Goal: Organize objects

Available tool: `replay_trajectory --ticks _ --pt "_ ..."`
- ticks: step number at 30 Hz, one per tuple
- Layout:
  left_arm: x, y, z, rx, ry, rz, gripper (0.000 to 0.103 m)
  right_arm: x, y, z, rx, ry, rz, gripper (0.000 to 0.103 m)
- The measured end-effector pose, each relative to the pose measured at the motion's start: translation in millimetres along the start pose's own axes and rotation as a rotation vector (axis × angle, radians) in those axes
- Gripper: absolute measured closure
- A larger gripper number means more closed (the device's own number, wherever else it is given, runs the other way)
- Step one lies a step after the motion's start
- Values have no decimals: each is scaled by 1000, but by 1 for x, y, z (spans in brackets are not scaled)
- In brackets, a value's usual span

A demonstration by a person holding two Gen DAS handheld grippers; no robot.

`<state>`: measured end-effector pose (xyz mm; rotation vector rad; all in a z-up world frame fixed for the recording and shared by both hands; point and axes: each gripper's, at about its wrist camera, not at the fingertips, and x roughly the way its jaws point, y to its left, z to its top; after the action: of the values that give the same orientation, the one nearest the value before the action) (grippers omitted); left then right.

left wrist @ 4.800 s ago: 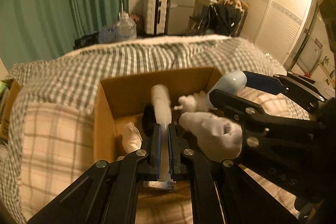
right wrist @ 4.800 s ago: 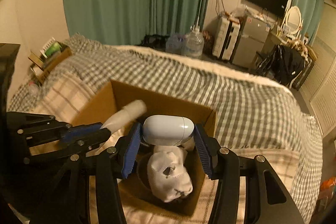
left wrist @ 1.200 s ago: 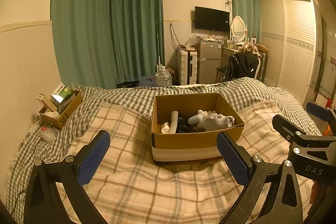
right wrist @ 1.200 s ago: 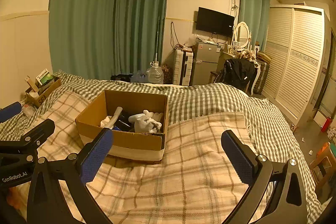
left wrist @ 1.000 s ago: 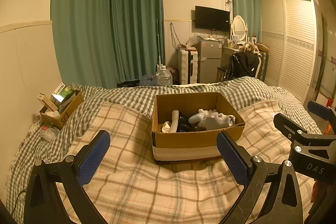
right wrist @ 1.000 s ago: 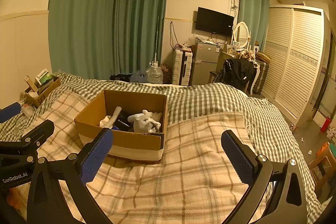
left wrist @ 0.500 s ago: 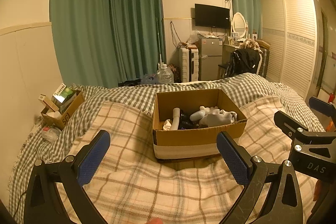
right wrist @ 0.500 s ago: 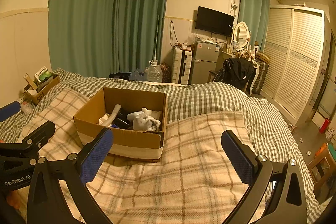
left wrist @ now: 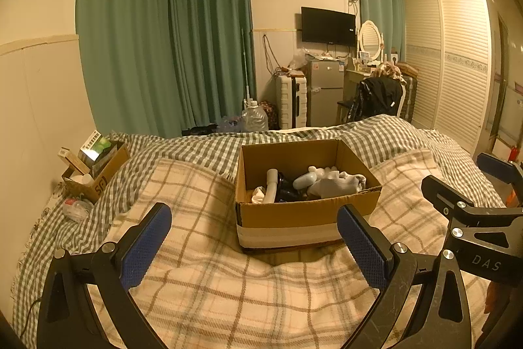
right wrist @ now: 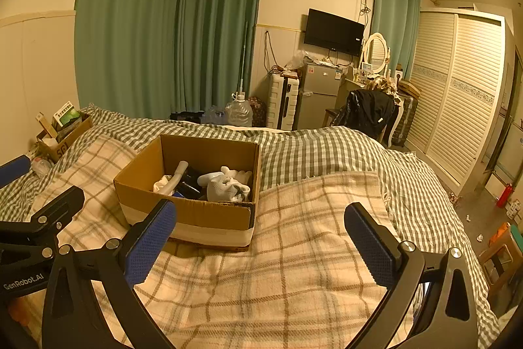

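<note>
A cardboard box [left wrist: 307, 213] [right wrist: 193, 210] sits on the plaid blanket in the middle of the bed. It holds a white tube [left wrist: 271, 188], a pale blue oval case [left wrist: 304, 180] [right wrist: 210, 176], white socks [left wrist: 333, 183] [right wrist: 225, 187] and dark items. My left gripper [left wrist: 253, 246] is wide open and empty, held back from the box's front. My right gripper [right wrist: 260, 246] is wide open and empty, to the right of the box.
The plaid blanket [right wrist: 294, 267] covers the near bed, over a checked sheet [right wrist: 327, 152]. A small carton of items [left wrist: 96, 167] sits at the bed's left edge. Beyond the bed are a water jug [left wrist: 255, 118], suitcase, fridge [right wrist: 318, 95] and wardrobe.
Both grippers, earlier shut on the tube and the oval case over the box, have let go and pulled back. In the last second both views rose slightly; the box contents stay put.
</note>
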<state>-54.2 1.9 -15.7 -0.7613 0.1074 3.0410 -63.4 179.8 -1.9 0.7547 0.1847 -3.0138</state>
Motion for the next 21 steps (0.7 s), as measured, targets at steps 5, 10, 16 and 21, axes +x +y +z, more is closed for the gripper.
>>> replay_trajectory --ticks 5,10,16,21 --pt "0 0 0 5 1 2 0 1 0 -1 1 4 0 1" --pt "0 -1 -1 4 2 3 0 1 0 -2 1 6 1 0" --pt "1 0 -1 2 7 2 0 2 1 -3 1 8 0 0" --pt "1 0 -1 7 6 4 0 2 2 -4 0 9 1 0"
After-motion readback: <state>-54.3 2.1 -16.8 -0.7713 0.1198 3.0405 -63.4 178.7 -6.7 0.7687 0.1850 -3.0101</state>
